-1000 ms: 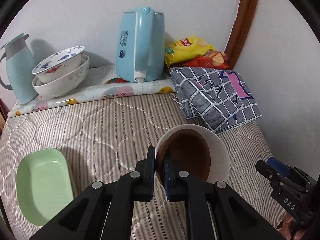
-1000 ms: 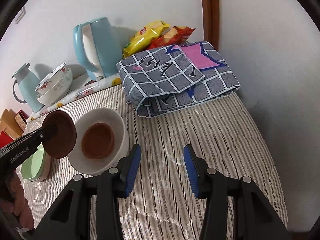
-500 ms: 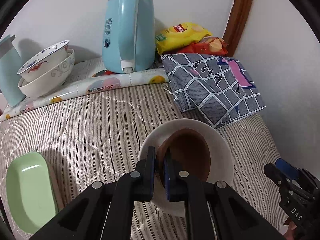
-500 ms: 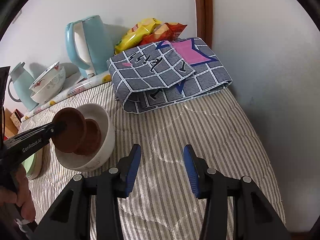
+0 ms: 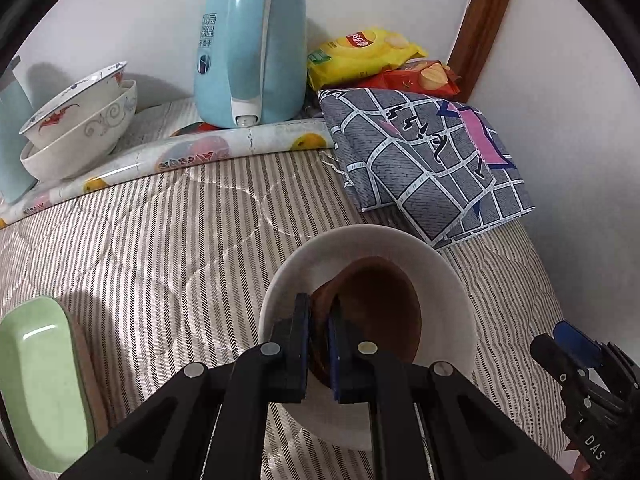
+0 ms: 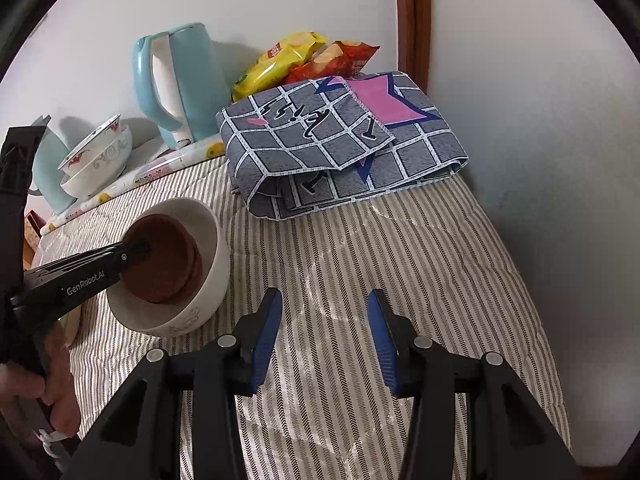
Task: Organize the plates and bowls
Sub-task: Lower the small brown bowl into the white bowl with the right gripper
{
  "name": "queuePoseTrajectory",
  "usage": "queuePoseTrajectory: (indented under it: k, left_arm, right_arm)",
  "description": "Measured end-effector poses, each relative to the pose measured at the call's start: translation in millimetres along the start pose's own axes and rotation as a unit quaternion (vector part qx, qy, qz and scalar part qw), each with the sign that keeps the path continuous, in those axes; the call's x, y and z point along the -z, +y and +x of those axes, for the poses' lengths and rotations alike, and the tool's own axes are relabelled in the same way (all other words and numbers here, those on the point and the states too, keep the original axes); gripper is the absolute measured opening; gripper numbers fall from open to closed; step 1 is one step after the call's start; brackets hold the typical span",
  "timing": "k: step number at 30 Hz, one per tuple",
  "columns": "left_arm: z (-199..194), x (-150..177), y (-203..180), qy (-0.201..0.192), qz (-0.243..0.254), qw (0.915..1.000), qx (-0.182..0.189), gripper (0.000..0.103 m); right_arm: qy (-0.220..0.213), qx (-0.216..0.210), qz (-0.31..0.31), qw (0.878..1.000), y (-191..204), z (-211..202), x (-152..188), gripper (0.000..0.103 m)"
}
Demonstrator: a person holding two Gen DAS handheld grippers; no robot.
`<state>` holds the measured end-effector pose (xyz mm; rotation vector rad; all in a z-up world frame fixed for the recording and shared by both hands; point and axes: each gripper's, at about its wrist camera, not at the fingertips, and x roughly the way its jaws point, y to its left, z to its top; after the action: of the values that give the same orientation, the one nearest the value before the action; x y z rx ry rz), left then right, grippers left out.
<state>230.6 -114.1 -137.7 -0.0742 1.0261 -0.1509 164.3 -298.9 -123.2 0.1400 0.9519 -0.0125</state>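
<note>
My left gripper point(image 5: 318, 308) is shut on the rim of a small brown dish point(image 5: 380, 308). The dish sits low inside a white bowl point(image 5: 360, 236) on the striped quilt. In the right wrist view the brown dish point(image 6: 160, 256) rests tilted on a second brown dish point(image 6: 196, 268) in the white bowl point(image 6: 212, 264), with the left gripper point(image 6: 140, 250) reaching in from the left. My right gripper point(image 6: 324, 300) hangs open over bare quilt to the right of the bowl, with nothing between its fingers.
A green oblong dish point(image 5: 36, 380) lies at the left edge. Two stacked patterned bowls point(image 5: 76, 128), a blue kettle point(image 5: 252, 48) and snack bags point(image 5: 360, 56) line the back wall. A folded checked cloth point(image 5: 432, 168) lies behind the bowl. A wall closes the right side.
The left gripper has come down with the brown dish, from beside the white bowl's rim into the bowl and onto the other brown dish. The right gripper has stayed put.
</note>
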Motion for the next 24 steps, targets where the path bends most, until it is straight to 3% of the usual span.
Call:
queuePoseTrajectory:
  k: [15, 24]
  left_arm:
    - [-2, -1, 5, 0.017, -0.004, 0.9998, 0.009, 0.01]
    - [-23, -1, 11, 0.001, -0.005, 1.0, 0.001, 0.015]
  right_arm:
    - [0.0, -0.007, -0.011, 1.0, 14, 0, -3, 0.045]
    - [-0.013, -0.031, -0.018, 0.999, 30, -4, -12, 0.045]
